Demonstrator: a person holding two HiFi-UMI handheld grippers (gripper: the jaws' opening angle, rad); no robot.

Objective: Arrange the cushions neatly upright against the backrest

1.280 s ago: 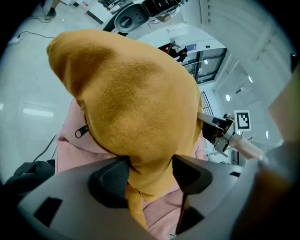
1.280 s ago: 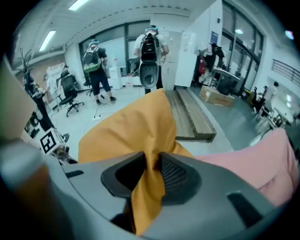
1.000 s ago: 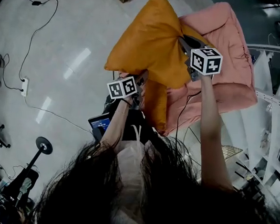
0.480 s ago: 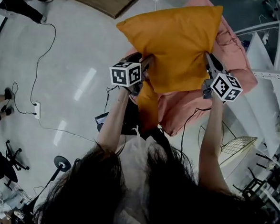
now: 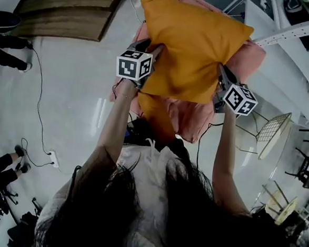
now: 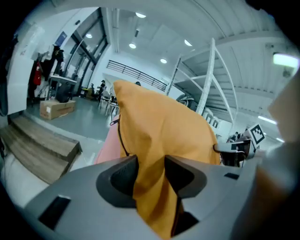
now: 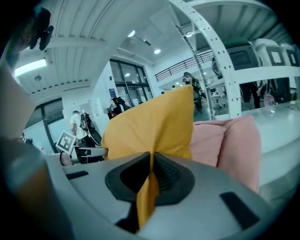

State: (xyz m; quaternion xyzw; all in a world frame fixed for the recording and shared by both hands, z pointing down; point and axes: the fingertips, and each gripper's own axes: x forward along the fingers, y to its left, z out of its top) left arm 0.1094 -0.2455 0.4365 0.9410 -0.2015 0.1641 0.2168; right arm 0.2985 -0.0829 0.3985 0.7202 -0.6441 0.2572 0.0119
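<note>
As both hands have lifted and turned it over the last second, the orange cushion [image 5: 194, 49] has gone from a corner-up attitude to square-on. It now hangs above the pink chair [image 5: 251, 56], not yet set down. The left gripper [image 6: 151, 169] has just been closing its fingers on a thick fold at one edge. The right gripper [image 7: 152, 172] pinches the opposite seam tight. Judgement: carry step; placement against the backrest remains. A second orange cushion [image 5: 156, 112] sits lower, at the chair's front.
</note>
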